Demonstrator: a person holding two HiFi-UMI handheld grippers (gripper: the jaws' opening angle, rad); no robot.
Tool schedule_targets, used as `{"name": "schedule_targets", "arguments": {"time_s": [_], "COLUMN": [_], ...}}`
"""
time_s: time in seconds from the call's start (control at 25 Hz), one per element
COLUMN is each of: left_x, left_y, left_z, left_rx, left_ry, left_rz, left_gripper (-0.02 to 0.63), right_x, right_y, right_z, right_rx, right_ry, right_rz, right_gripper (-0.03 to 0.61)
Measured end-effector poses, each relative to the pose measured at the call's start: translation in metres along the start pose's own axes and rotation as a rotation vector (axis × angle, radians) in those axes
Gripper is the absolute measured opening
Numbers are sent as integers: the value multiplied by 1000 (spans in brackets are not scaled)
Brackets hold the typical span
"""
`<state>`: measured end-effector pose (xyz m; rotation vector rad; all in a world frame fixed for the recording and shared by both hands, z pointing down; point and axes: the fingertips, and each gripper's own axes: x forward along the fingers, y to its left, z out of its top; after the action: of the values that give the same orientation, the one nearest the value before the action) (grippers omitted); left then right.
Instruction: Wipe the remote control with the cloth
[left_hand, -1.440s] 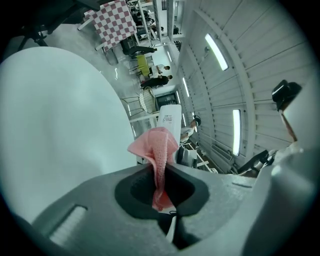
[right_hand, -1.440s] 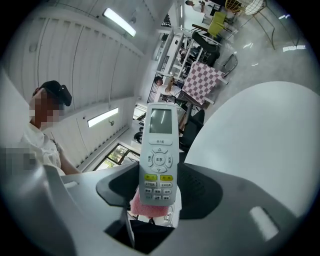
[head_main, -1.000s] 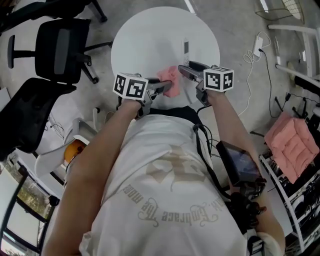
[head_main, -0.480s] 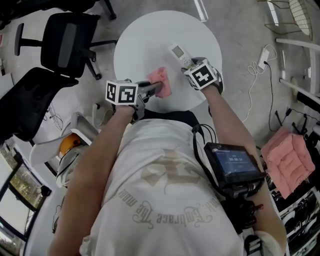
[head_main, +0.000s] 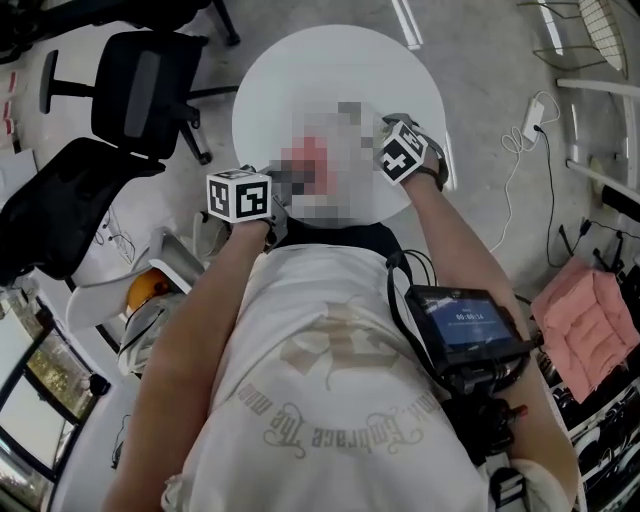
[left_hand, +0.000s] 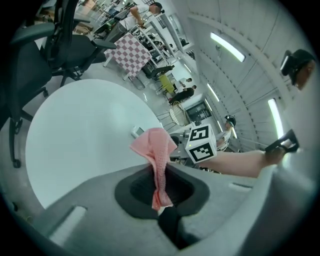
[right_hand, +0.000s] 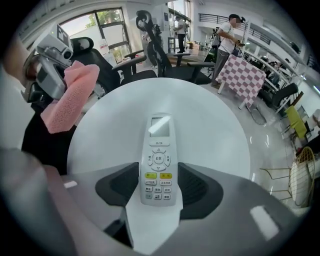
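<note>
Two hand-held grippers over a round white counter (head_main: 330, 70). The right gripper (right_hand: 159, 187) is clamped on the remote control (right_hand: 159, 160), its jaws pressing the remote's lower end from both sides; the keypad faces up and the small screen points to the far side, out over the counter top (whether the remote touches the counter cannot be told). The left gripper (left_hand: 160, 187) is closed on the cloth (left_hand: 156, 150), a pink waffle-textured piece pinched into a narrow fold between the jaws, its free end bunched beyond the tips. Seen from the right gripper view, the cloth is held to the left of the remote, near it but apart. In the head view both grippers sit at the near edge of the counter, the left one slightly nearer the person. A black office chair (head_main: 140, 85) stands on the floor to the far left of the counter.
</note>
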<state>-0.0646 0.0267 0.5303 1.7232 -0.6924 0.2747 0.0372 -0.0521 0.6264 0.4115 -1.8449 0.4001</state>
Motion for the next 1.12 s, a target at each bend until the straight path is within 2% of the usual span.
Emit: {"name": "schedule_targets", "arguments": {"time_s": [0.2, 0.36, 0.6, 0.76, 0.92, 1.12], "left_x": [0, -15, -36, -56, -77, -102], "left_y": [7, 2, -16, -23, -33, -48], "left_z": [12, 19, 15, 6, 0, 0], "left_rx": [45, 137, 296, 344, 415, 483], "left_ry": [4, -13, -11, -43, -62, -113], "left_rz": [11, -25, -55, -75, -102, -132], "left_gripper": [21, 21, 21, 21, 21, 21], "right_x": [-12, -44, -98, -134, -170, -197], "right_y": [-8, 0, 7, 25, 56, 94], "right_z": [-6, -10, -19, -13, 0, 8], "right_rx": [120, 230, 412, 509, 572, 595], "right_ry": [-88, -168, -292, -426, -603, -712], "right_rz": [-11, -102, -230, -264, -254, -272], "right_gripper": [243, 133, 10, 6, 7, 6]}}
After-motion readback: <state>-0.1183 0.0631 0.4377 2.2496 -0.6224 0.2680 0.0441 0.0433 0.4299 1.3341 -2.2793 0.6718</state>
